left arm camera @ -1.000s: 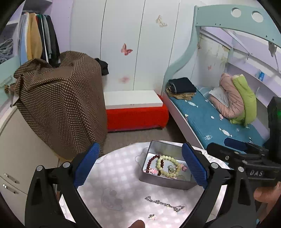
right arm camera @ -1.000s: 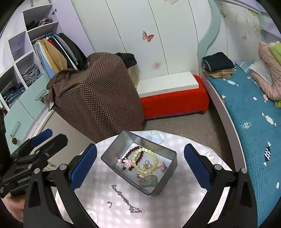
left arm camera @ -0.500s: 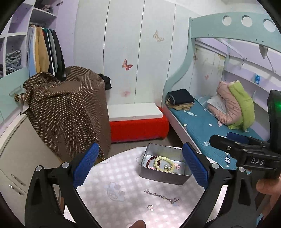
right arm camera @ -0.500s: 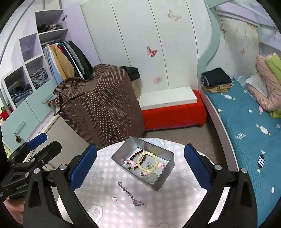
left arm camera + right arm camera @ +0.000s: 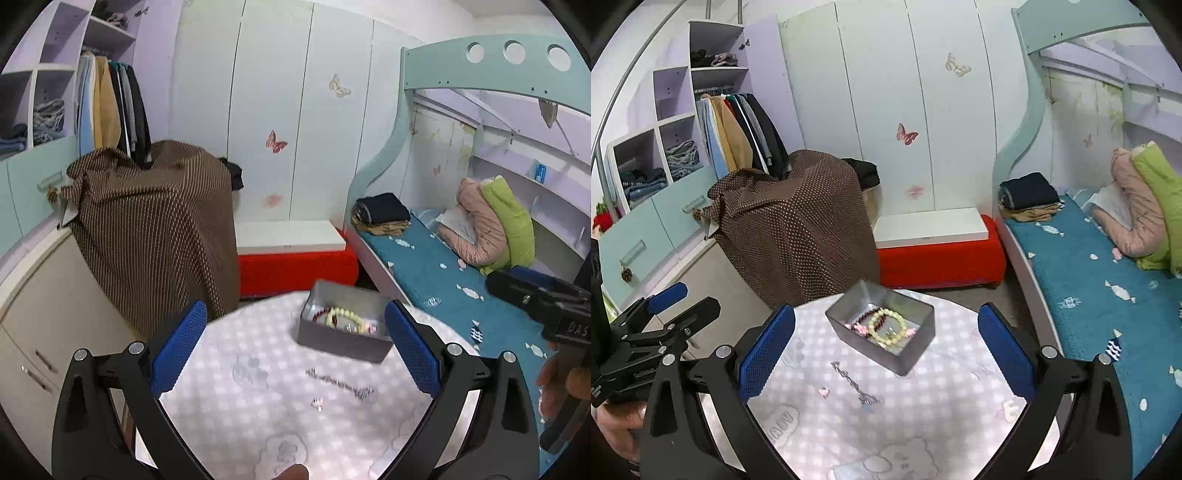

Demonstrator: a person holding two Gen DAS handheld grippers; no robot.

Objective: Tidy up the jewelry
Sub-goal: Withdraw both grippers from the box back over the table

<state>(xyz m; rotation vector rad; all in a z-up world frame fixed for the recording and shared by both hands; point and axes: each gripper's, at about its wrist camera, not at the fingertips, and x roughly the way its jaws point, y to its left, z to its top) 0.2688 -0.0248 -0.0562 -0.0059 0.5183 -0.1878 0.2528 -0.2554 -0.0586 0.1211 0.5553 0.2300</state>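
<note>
Grey metal tin (image 5: pixel 882 332) near the table's (image 5: pixel 923 424) far edge holds 2 bead bracelets (image 5: pixel 886 326), pale green and dark red. 1 silver chain (image 5: pixel 854 384) and 1 small charm (image 5: pixel 823 392) lie loose mid-table. Left gripper (image 5: pixel 295 350) and right gripper (image 5: pixel 886 354) are both wide open, gripping nothing.

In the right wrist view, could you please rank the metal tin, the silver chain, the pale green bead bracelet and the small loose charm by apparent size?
1. metal tin
2. silver chain
3. pale green bead bracelet, farther away, so its rank against the chain is unsure
4. small loose charm
</note>
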